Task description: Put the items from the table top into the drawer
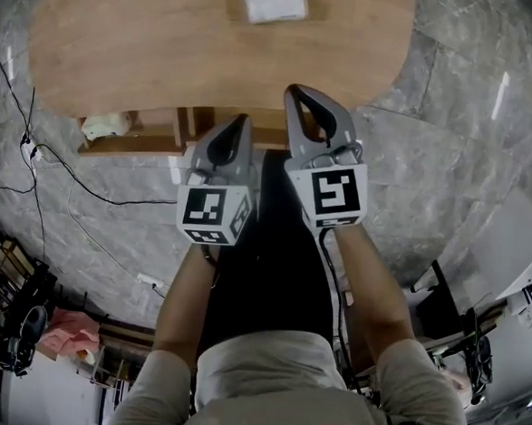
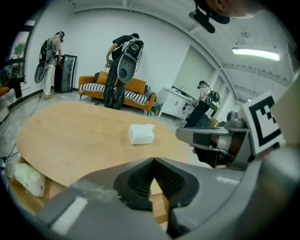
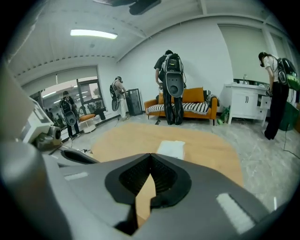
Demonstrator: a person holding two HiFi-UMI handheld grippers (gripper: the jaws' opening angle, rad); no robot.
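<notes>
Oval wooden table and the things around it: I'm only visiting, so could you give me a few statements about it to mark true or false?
1. A white soft packet lies on the oval wooden table. True.
2. The left gripper is clamped on the white packet. False: it is shut with nothing in it, and the packet lies apart from it on the table top.
3. The right gripper is shut and holds nothing. True.
4. Three items lie on the table top. False: only the one white packet shows there.
5. An orange sofa stands beyond the table. True.
</notes>
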